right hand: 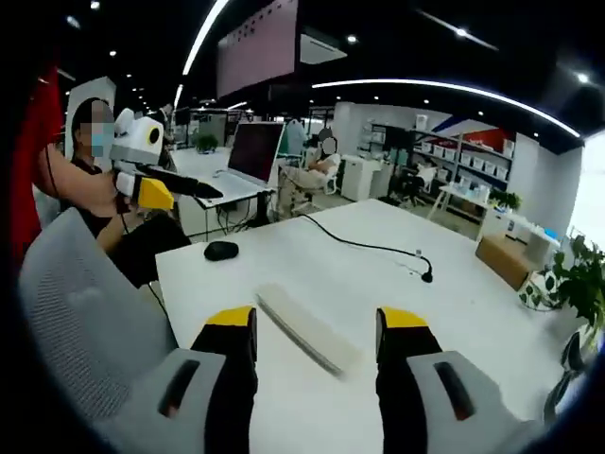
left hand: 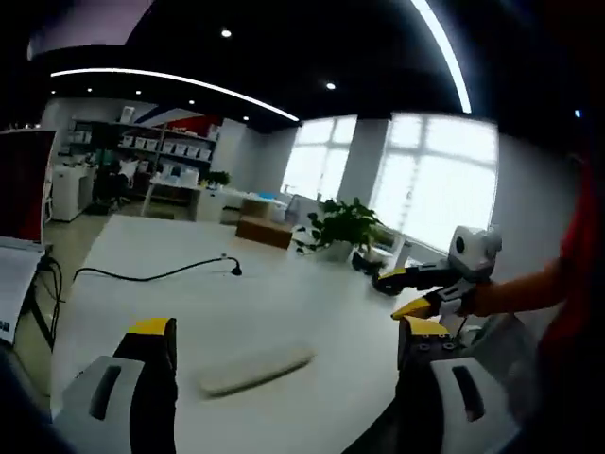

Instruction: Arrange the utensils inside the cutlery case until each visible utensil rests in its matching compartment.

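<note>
On the white bench (right hand: 454, 312) lies a closed cutlery case (right hand: 307, 328). Left tongs (left hand: 284, 342) and right tongs (right hand: 315, 326) are wide open, holding nothing.

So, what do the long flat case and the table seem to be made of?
The case looks like pale matte plastic or fabric: an even off-white surface with no shine; blur leaves it open. The table seems to be white laminate: smooth, uniform, with a faint sheen.

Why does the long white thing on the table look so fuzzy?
In the left gripper view the case is smeared by blur and the windows glare white; in the right gripper view the case looks sharper, though the fisheye lens bends the ceiling lights.
</note>
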